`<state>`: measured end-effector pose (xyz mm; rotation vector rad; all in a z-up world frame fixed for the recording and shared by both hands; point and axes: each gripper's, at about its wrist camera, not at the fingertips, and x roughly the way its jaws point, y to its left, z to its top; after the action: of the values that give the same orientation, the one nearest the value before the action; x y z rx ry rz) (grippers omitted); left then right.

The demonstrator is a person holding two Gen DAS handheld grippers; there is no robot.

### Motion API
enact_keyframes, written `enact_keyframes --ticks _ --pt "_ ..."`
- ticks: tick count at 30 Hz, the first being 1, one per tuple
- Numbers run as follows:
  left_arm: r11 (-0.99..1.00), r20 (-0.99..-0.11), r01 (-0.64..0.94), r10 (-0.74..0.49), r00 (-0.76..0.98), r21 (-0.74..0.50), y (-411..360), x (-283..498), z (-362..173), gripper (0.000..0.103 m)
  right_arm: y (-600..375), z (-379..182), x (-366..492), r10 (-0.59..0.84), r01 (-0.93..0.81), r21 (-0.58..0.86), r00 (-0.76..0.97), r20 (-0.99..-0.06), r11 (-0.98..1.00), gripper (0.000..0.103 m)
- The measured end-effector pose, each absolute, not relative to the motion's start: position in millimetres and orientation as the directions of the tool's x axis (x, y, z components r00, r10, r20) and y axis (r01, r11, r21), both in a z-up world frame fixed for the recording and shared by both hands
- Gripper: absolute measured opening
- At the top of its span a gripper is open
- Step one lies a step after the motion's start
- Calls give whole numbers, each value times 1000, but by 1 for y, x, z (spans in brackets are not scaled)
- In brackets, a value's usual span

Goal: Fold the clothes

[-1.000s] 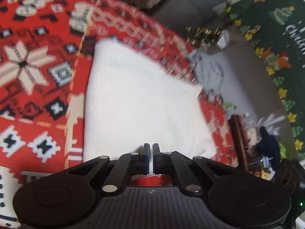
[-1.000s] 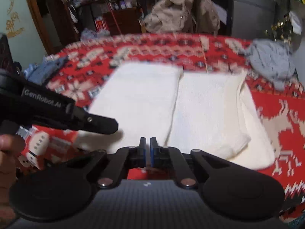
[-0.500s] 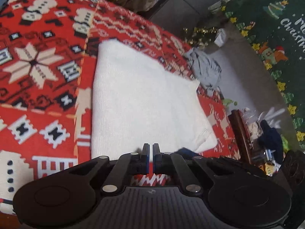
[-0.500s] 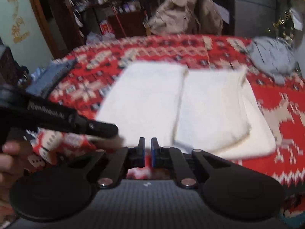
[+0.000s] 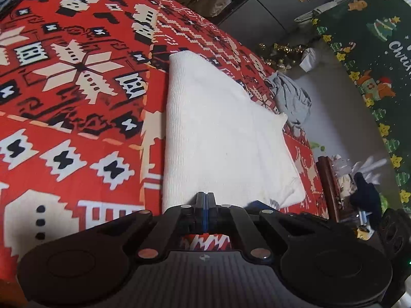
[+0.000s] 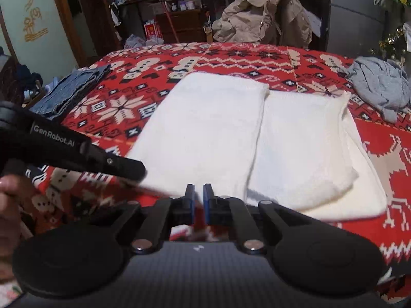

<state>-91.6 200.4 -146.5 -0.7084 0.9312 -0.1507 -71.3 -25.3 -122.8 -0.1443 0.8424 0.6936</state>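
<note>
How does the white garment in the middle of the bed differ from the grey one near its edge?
The white garment lies flat, folded into neat panels; the grey garment sits in a crumpled heap. The white one spreads over the middle of the red blanket and looks larger; the grey one sits at its far right edge. Both rest on that blanket.

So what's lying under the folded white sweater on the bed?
The white sweater rests directly on the red patterned blanket, which shows all around it. Whatever lies beneath the sweater's folded layers is covered and cannot be seen.
</note>
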Motion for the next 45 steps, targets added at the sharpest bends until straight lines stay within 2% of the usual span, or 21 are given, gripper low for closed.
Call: enact_keyframes --ticks 6,9,11,19,23,27,31,32,35,40,45 --pt "792 -669 -164 -364 648 -589 205 -80 -133 3 -33 -109 -58 502 -590 141 508 -700 795 8" --pt "813 -703 -185 -335 627 -553 207 -70 -141 2 -30 -115 -42 474 -564 135 515 -714 815 7" --pt "801 -698 -187 -349 625 -568 211 -74 -145 2 -33 -125 -39 458 -555 125 514 -726 822 2" --pt "764 -674 -205 -367 641 -611 221 -91 -140 2 -61 -120 -55 478 -551 170 483 -734 817 6" --pt "758 -630 -164 -379 677 -632 220 -76 -125 2 -48 -102 -46 528 -578 189 500 -687 794 6" --pt "793 -650 -139 -370 664 -594 213 -49 -130 3 -11 -100 -28 563 -624 183 491 -664 760 6" --pt "787 -661 -141 -389 642 -601 217 -44 -147 3 17 -118 -15 553 -641 165 470 -688 750 6" --pt "786 -663 -141 -394 636 -602 218 -42 -151 3 21 -123 -13 545 -641 158 466 -697 751 2" --pt "765 -648 -143 -413 639 -628 226 -55 -154 3 7 -128 -15 540 -643 144 477 -693 753 2" --pt "759 -637 -151 -401 658 -634 231 -57 -141 2 -20 -122 -10 519 -612 157 475 -711 775 6" --pt "779 -614 -125 -373 696 -614 233 -24 -129 2 2 -106 0 575 -640 188 475 -666 745 6"
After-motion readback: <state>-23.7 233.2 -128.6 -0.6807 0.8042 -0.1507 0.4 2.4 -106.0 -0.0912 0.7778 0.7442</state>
